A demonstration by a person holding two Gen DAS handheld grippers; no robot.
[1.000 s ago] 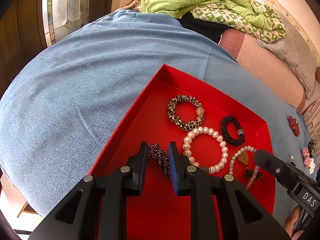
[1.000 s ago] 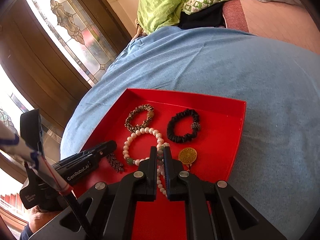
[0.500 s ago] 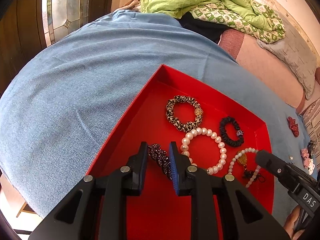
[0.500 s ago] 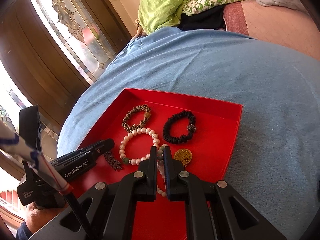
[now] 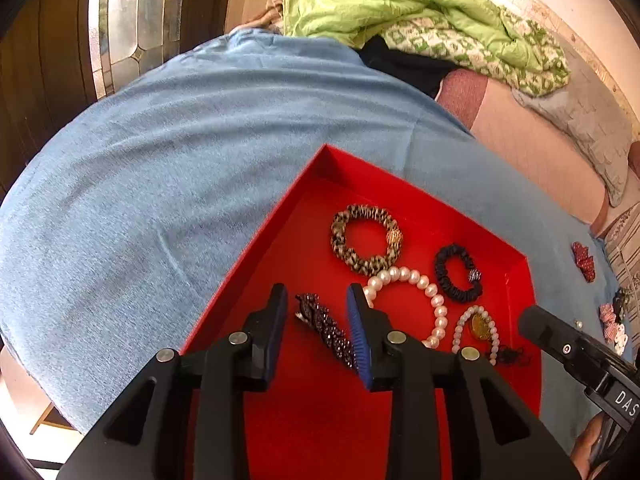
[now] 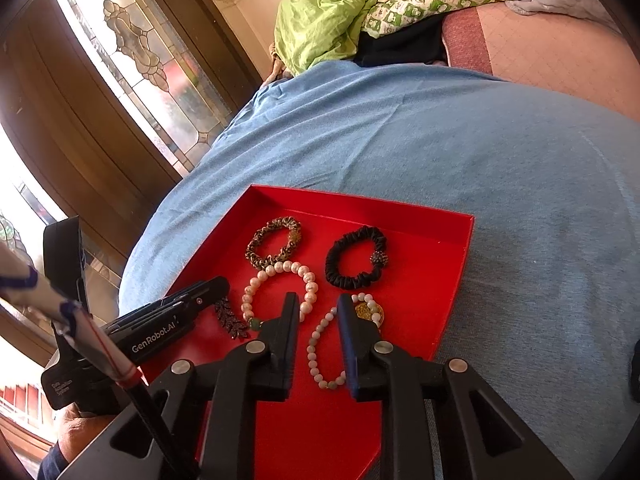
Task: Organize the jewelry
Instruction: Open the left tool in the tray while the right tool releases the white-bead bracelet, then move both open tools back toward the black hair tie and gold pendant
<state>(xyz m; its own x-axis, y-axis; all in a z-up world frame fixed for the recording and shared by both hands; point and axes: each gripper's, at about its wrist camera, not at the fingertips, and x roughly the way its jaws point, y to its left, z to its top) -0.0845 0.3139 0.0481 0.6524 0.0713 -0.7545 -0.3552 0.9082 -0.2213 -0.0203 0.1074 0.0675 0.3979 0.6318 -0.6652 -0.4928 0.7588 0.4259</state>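
Now, from the tongs outward:

Left tongs [image 5: 318, 322]: opening; dark sparkly clip [image 5: 326, 330] lying between the two fingers on the box floor, close against the right finger, clear of the left one.
Right tongs [image 6: 318, 334]: opening; part of the small bead string [image 6: 320, 354] lying loose between the fingers, not pinched.
Gold coin charm [image 6: 368, 312]: at the top of the small bead string, just beside the right finger of the right tongs.
Big pearl ring [image 5: 416, 300]: flat in the box, just right of the left tongs, partly hidden behind the right finger.
Spotted hair tie [image 5: 366, 240]: farther back in the box, touching the top of the big pearl ring.
Black hair tie [image 5: 458, 278]: beside the big pearl ring, near the far right wall of the box.
Red box [image 5: 304, 208]: open, shallow, holding all of these; sitting on the blue cloth [image 5: 160, 184].
Red and white small things [image 5: 582, 256]: out on the blue cloth past the right side of the box; too small to tell what.
Green blanket [image 5: 392, 8]: bunched up far behind the blue cloth.
Glass door [image 6: 132, 56]: off to the left, with patterned panes.
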